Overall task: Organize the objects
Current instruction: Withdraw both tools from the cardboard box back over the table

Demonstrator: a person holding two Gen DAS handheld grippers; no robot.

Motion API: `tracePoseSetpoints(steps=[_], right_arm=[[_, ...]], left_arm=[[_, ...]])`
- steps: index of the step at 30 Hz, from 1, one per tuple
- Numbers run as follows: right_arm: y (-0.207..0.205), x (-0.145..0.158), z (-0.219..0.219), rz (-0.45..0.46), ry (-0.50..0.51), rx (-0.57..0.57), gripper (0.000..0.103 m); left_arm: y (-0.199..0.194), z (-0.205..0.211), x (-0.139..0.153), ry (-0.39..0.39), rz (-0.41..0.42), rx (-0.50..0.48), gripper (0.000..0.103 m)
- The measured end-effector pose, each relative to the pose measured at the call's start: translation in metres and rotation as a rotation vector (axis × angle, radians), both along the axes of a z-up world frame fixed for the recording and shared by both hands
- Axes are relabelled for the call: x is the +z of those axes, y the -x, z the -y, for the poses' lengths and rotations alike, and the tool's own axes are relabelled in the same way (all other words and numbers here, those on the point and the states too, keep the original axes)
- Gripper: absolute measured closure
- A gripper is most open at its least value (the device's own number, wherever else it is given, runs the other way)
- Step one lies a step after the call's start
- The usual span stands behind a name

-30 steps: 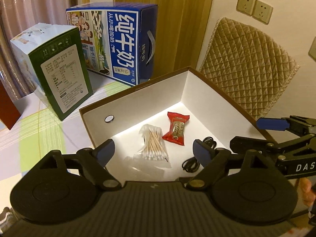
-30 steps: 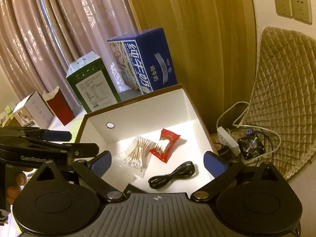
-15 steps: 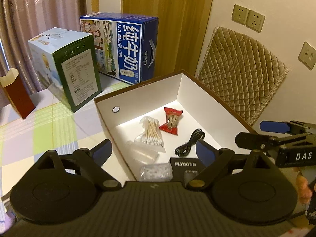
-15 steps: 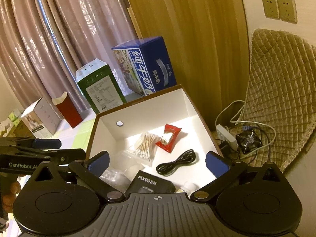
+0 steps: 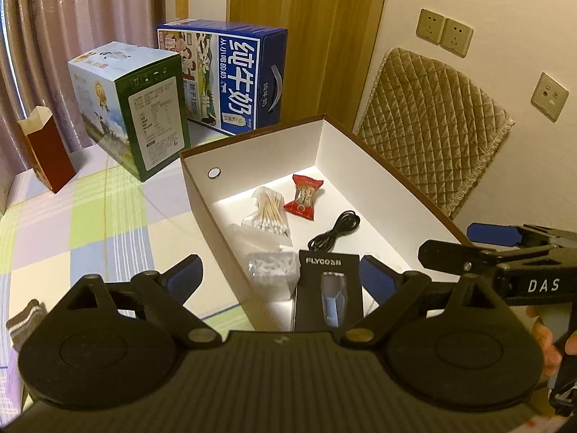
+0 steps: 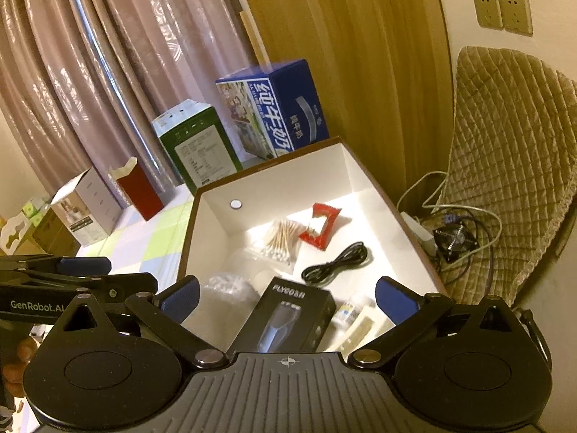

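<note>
Left gripper [image 5: 283, 277] and right gripper [image 6: 286, 294] (both spread, empty) above the box [image 5: 360, 144].

I am working in a home, likely a bedroom or living room. Pinkish patterned curtains [image 6: 90, 83] are hanging at ten o'clock, and a wooden door panel [image 5: 306, 36] is standing at twelve. A checked pastel tablecloth [image 5: 101, 223] is covering the table, with a blue milk carton case [image 5: 230, 75] and a green carton [image 5: 140, 115] sitting on it. A quilted chair cover [image 5: 429, 130] is showing at two o'clock, below beige wall sockets [image 5: 444, 36].
</note>
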State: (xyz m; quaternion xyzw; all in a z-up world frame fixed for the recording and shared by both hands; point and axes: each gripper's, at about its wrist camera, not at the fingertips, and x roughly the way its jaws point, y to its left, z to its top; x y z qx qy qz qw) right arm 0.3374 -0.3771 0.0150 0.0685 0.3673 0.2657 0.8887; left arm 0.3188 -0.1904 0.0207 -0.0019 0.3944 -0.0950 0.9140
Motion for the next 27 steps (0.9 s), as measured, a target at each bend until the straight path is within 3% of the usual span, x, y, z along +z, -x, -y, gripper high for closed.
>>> tracePoseSetpoints(steps=[13,27], right_arm=[[0.047,-0.004,-0.013,-0.030,0.018,0.010,0.002],[0.094,-0.006,-0.057,-0.050,0.047,0.078,0.002]], left_arm=[[0.049,-0.021,-0.006,0.019,-0.038,0.030,0.011],[0.103,-0.075,-0.003,0.021,-0.040,0.106,0.011]])
